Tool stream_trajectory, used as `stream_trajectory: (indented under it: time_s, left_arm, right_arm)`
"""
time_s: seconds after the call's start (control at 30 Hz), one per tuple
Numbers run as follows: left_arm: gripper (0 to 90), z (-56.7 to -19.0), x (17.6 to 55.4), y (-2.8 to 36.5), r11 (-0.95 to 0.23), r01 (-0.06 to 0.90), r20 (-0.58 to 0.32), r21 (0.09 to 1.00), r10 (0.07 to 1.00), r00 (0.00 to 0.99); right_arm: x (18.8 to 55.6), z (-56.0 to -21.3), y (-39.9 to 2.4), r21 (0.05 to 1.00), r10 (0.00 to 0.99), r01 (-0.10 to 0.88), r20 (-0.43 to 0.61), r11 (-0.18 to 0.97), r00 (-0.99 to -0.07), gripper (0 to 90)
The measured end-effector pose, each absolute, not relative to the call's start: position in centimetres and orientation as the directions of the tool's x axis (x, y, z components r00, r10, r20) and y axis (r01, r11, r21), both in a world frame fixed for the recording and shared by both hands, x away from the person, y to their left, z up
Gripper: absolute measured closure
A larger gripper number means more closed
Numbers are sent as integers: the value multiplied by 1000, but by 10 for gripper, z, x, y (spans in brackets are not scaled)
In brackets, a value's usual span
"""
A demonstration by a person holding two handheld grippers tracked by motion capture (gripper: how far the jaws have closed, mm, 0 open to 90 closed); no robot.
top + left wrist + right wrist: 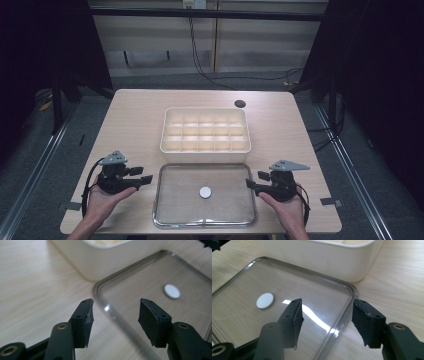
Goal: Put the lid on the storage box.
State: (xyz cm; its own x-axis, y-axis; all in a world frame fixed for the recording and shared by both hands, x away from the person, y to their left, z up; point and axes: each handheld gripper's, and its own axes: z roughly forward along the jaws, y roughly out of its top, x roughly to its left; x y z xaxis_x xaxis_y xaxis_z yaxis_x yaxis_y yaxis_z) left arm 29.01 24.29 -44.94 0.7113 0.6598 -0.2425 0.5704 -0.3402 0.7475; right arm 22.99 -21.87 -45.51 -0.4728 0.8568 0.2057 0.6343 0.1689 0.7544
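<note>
Left gripper (146, 178): jaws parted, nothing between them, poised at the left rim of the clear rectangular glass tray (165, 172). Small white round disc (205, 192) lies flat near the tray's middle, to the right of the left fingers (83, 320). Right gripper (249, 183): jaws apart, empty, at the right rim; both about equally near. Cream plastic compartment box (205, 146) behind. No legible writing.

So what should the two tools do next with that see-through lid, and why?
Probably ease both inward until each straddles a side edge of the clear lid, then close. The left tool and right tool flank it with jaws open and nothing gripped. The lid lies flat on the table in front of the white divided box.
</note>
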Motion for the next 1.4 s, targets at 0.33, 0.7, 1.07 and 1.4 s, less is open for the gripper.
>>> stream_trajectory:
  time_s: [0.33,0.7,1.07,1.4]
  left_arm:
    - [475,-459,304,225,-349,578,-254,738,650,717]
    - [432,-473,299,236,-392,604,-245,694,660,710]
    - [465,-489,304,230,-410,629,-278,660,645,712]
    - [527,-495,303,221,-441,622,-275,647,625,730]
  right_arm:
    - [253,-447,-208,767,839,623,232,153,-492,451]
    - [261,-477,-216,739,851,653,228,165,-474,481]
    - [260,-488,-220,720,878,673,198,171,-435,484]
    - [265,-496,-222,680,880,711,213,178,-425,479]
